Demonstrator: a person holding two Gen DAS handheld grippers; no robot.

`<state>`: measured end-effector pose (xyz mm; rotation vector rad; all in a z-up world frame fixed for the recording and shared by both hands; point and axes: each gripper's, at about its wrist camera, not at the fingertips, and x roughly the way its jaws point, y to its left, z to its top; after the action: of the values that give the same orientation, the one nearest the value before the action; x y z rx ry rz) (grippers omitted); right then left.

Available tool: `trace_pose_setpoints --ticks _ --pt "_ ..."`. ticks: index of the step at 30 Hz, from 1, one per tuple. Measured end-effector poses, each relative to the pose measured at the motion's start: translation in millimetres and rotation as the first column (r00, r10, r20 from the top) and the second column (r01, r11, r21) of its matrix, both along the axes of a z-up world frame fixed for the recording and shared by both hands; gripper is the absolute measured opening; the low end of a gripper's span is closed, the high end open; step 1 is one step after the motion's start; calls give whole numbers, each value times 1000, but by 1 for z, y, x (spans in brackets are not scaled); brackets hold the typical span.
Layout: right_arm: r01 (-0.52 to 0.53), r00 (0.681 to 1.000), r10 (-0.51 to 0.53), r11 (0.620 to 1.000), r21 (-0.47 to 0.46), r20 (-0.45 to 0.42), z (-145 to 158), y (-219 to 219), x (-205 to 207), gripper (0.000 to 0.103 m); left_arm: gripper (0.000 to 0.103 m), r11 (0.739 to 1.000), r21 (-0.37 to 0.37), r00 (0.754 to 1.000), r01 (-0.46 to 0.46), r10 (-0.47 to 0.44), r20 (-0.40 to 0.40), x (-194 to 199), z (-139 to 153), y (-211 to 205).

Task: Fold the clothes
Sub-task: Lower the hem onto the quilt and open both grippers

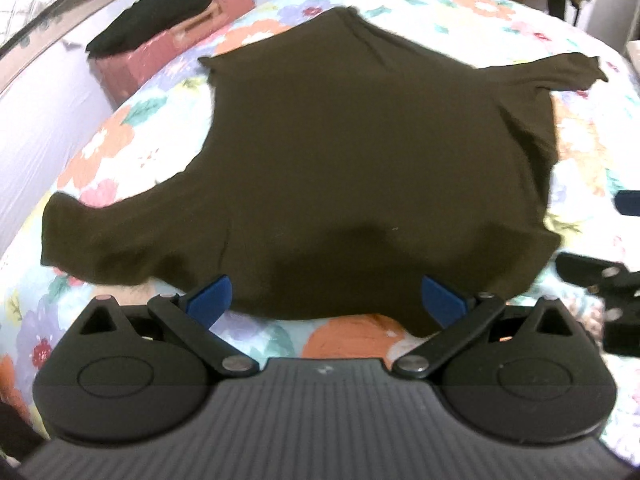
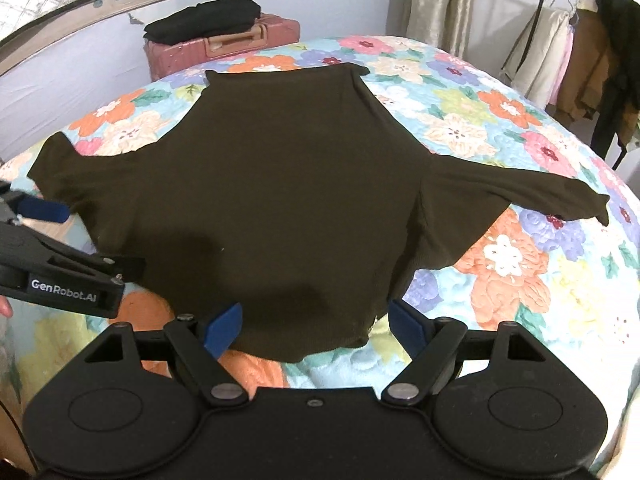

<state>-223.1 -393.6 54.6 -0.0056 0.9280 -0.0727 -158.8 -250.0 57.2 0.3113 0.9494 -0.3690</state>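
Note:
A dark olive-brown long-sleeved top (image 1: 352, 160) lies spread flat on a floral bedspread (image 1: 120, 152), sleeves out to both sides; it also shows in the right wrist view (image 2: 288, 192). My left gripper (image 1: 326, 300) is open, its blue pads (image 1: 210, 300) hovering at the garment's near edge, holding nothing. My right gripper (image 2: 316, 324) is open too, over the near edge further right, empty. The left gripper's body shows at the left of the right wrist view (image 2: 60, 276).
A pink suitcase (image 2: 240, 44) with folded black clothes (image 2: 204, 20) on top stands beyond the bed's far left edge. A clothes rack with hanging garments (image 2: 576, 48) stands at the far right. A wall runs along the left.

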Motion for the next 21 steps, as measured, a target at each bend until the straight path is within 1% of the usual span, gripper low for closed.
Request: trace_pose_setpoints --ticks 4,8,16,19,21 --pt "3 1000 -3 1000 -8 6 2 3 -7 84 103 1000 -6 1000 23 -23 19 -12 6 -4" --pt "25 1000 -25 1000 -8 7 2 0 -13 84 103 999 -23 999 39 -40 -9 -14 7 -5" --pt "101 995 -103 991 82 10 -2 -16 -12 84 103 999 -29 999 31 -32 -37 -13 3 -3" --pt "93 996 -94 992 90 1 -4 -15 -10 84 103 999 -31 999 21 -23 -44 -11 2 -1" --pt "84 996 -85 993 86 7 -5 -12 -10 84 103 1000 -23 999 19 -20 -30 -11 1 0"
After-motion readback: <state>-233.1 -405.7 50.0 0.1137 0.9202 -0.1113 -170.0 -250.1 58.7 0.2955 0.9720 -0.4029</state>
